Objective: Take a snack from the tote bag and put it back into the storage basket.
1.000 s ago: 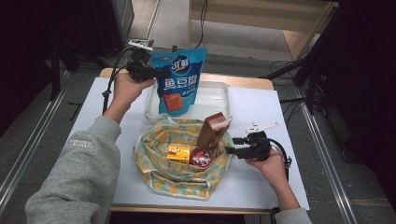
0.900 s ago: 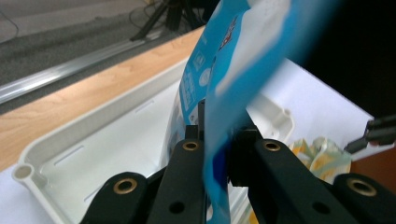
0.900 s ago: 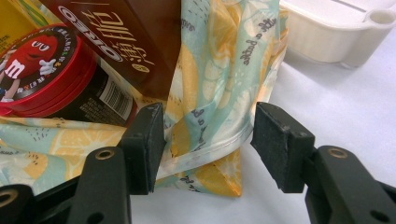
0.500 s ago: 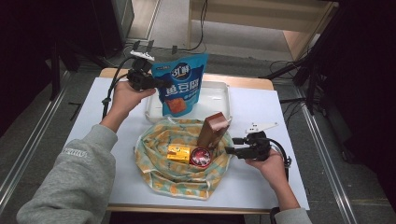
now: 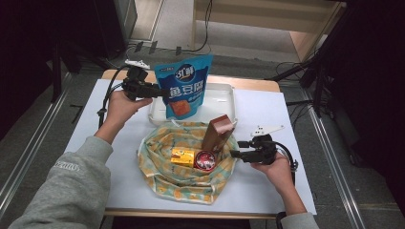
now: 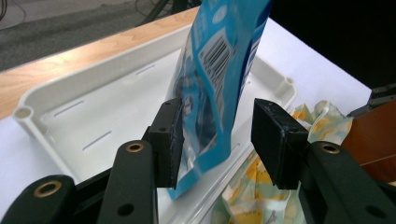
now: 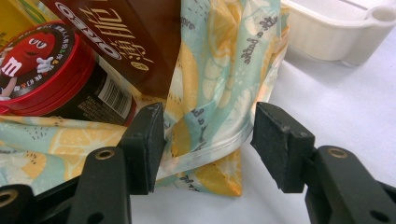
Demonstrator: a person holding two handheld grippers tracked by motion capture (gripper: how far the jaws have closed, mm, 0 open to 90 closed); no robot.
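A blue snack bag (image 5: 184, 90) stands upright in the white tray (image 5: 222, 98) at the back of the table. My left gripper (image 5: 162, 91) reaches it from the left. Its jaws have just been opening and now stand apart around the bag's lower edge (image 6: 219, 60), the right pad clear of it. My right gripper (image 5: 235, 154) rests open at the right rim of the lemon-print cloth basket (image 5: 157, 160), with a fold of cloth (image 7: 219, 84) between its pads, unpinched. The basket holds a brown carton (image 5: 217, 133), a red round tin (image 5: 204, 160) and a yellow box (image 5: 183, 156).
The white table cover (image 5: 267, 191) has bare room right of and in front of the basket. The tray's inner floor (image 6: 93, 116) is bare behind the bag. A wooden table edge (image 5: 253, 83) runs along the back, with cables and stands on the floor beyond.
The left hand lowered the blue bag into the tray, and its jaws opened off the bag. The right gripper kept still at the basket rim.
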